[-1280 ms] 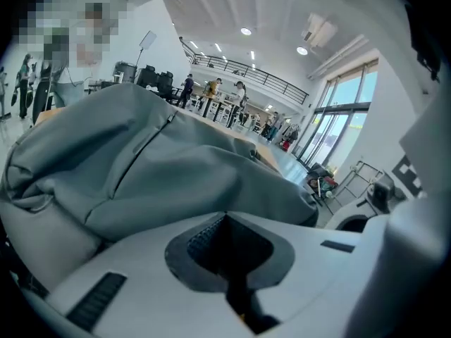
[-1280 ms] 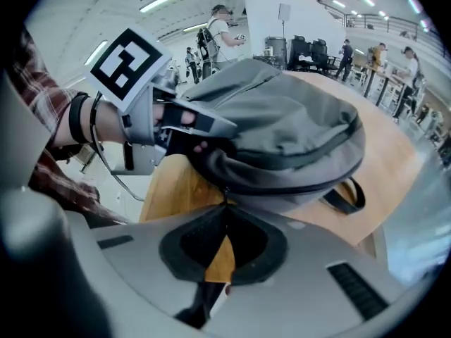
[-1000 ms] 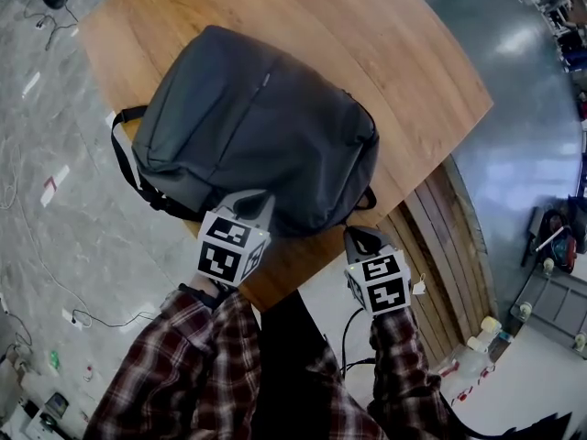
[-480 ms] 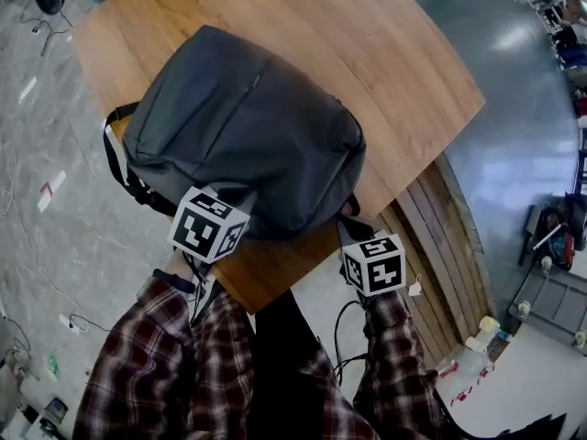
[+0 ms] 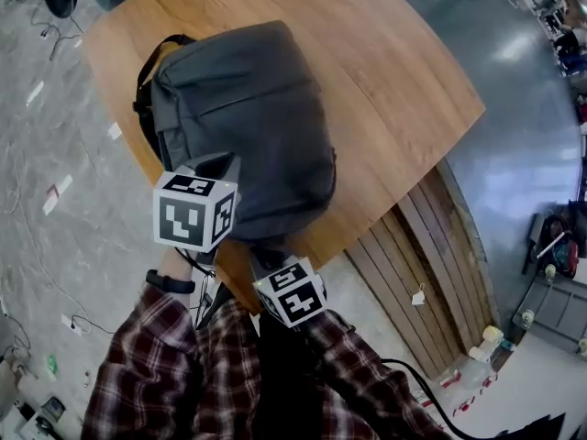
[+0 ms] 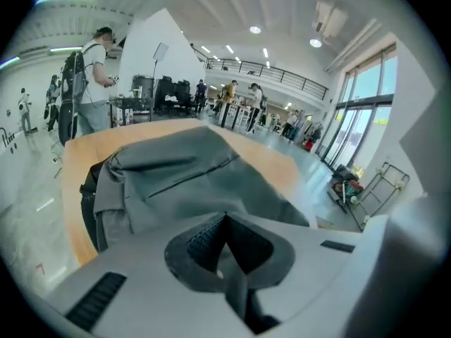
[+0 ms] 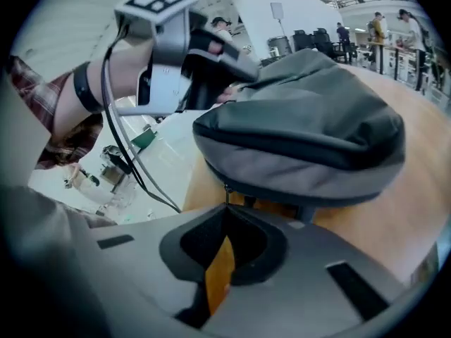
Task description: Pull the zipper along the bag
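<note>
A dark grey backpack lies on the round wooden table, its straps at the far left. My left gripper is shut on the bag's fabric at its near left edge; in the left gripper view the tips meet against the grey cloth. My right gripper sits at the bag's near end by the table edge. In the right gripper view it is shut on a thin zipper pull hanging from the seam of the bag.
The table's near edge runs just under both grippers, with grey floor and cables below left. Wooden slats form the table's side at the right. People and equipment stand far off in the hall.
The bag has swung clockwise, its straps moving from the left side to the far left. My right gripper has moved left along the near end; the left gripper has shifted left and up.
</note>
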